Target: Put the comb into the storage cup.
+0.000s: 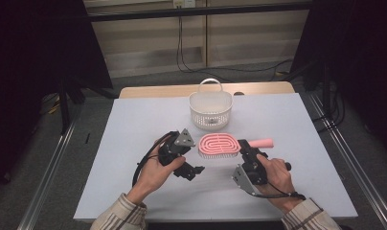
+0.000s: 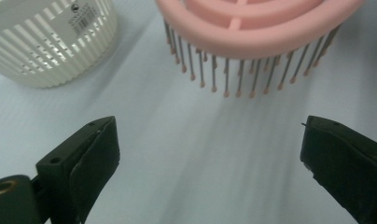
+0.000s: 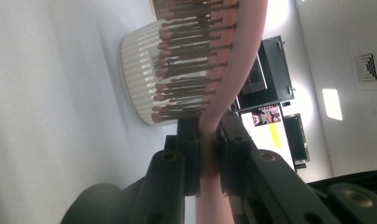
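The pink hairbrush (image 1: 219, 144) hangs just above the white table (image 1: 134, 124), bristles down, near the white slotted basket (image 1: 210, 109). The right gripper (image 1: 245, 146) pinches its neck where handle meets head. The left gripper (image 1: 194, 171) waits just beside the brush head, jaws spread with nothing between them, apparently not touching it.

The brush (image 1: 219, 144) looks like matt pink plastic, smooth on its back, with thin dark metallic-looking pins tipped in small pink beads. The basket (image 1: 210, 110) is cream plastic, ribbed and slotted, faintly glossy, with a paper-like label on its wall. The table (image 1: 134, 129) wears a smooth, matt, pale cover over a wood edge. The right gripper (image 3: 209, 140) shows matt black plastic with brassy screws.
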Action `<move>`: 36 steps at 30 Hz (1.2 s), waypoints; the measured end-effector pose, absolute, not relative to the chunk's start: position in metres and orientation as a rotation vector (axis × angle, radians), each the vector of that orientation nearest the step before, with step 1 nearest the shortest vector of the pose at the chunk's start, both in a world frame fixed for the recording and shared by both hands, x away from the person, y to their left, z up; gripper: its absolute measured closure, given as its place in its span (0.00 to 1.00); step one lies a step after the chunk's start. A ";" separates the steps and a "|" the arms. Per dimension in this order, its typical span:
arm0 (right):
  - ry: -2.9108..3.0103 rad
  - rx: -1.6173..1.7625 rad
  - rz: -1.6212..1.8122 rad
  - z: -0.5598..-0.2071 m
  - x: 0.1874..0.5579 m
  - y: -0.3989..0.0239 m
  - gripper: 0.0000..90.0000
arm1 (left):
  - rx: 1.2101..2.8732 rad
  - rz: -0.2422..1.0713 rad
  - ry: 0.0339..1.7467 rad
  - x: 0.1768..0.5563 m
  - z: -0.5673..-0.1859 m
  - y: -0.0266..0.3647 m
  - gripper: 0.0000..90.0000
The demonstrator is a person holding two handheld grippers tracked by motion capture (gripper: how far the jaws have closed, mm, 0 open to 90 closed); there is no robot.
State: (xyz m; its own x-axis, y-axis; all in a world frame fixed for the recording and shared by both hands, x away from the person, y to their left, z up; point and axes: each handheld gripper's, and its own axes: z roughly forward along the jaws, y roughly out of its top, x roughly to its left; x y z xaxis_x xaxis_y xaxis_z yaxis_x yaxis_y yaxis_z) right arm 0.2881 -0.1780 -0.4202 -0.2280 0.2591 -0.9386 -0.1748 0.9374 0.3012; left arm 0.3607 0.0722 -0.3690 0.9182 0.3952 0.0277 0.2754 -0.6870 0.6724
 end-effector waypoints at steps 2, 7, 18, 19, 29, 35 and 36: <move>1.757 0.068 0.411 -0.420 0.288 -0.178 0.90 | 2.362 0.215 0.486 0.361 -0.373 0.075 0.05; 1.760 0.111 0.442 -0.419 0.289 -0.180 0.90 | 2.342 0.207 0.500 0.365 -0.378 0.080 0.05; 1.795 0.221 0.551 -0.415 0.292 -0.189 0.90 | 2.252 0.249 0.507 0.364 -0.383 0.084 0.05; 1.797 0.237 0.564 -0.415 0.292 -0.190 0.90 | 2.252 0.257 0.509 0.364 -0.383 0.084 0.04; 1.835 0.377 0.719 -0.410 0.298 -0.201 0.90 | 2.117 0.272 0.578 0.366 -0.380 0.096 0.04; 1.844 0.468 0.822 -0.407 0.299 -0.206 0.90 | 2.064 0.294 0.582 0.366 -0.378 0.098 0.04; 1.843 0.480 0.840 -0.407 0.300 -0.207 0.90 | 2.063 0.301 0.578 0.366 -0.377 0.099 0.04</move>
